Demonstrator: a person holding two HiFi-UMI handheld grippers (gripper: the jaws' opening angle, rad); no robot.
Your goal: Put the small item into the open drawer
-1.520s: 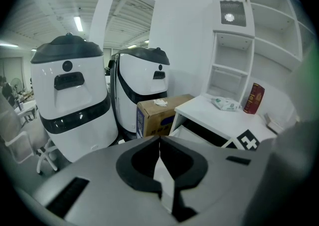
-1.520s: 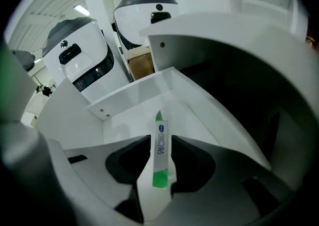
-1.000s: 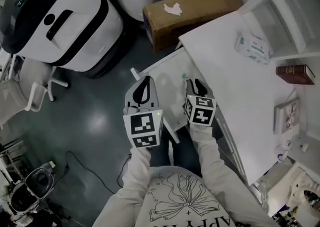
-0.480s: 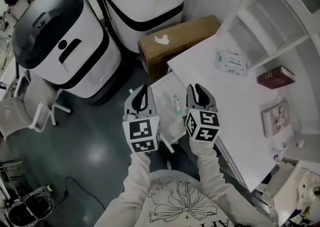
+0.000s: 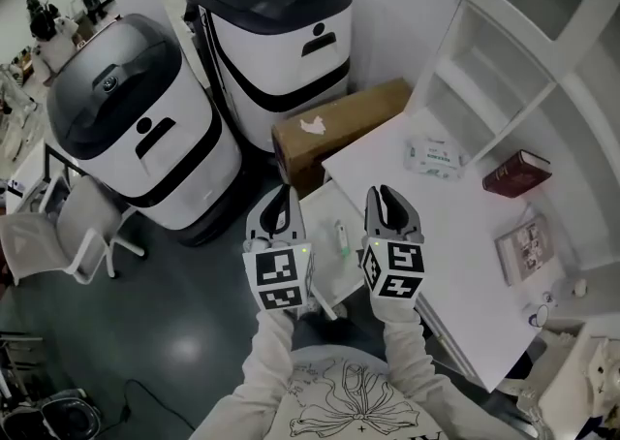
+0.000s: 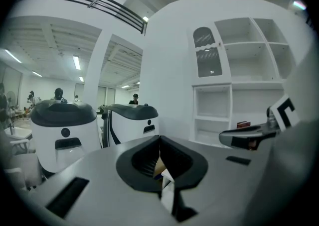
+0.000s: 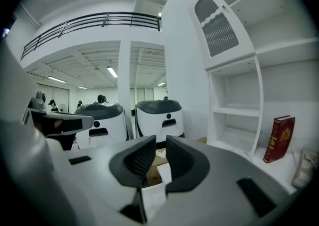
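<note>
The left gripper (image 5: 282,201) is clenched on nothing. The right gripper (image 5: 388,201) is closing, its jaws empty with a narrow gap between them. The small item (image 5: 341,235) lies in the open drawer (image 5: 325,207), apart from both grippers: at four o'clock from the left tips and eight o'clock from the right. Farther off, at twelve o'clock, stands a cardboard box (image 5: 339,128).

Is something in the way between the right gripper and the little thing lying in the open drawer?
Nothing visible is. The small item lies uncovered in the open drawer, just left of the right hand-held gripper, whose jaws are closing with nothing between them.
</note>
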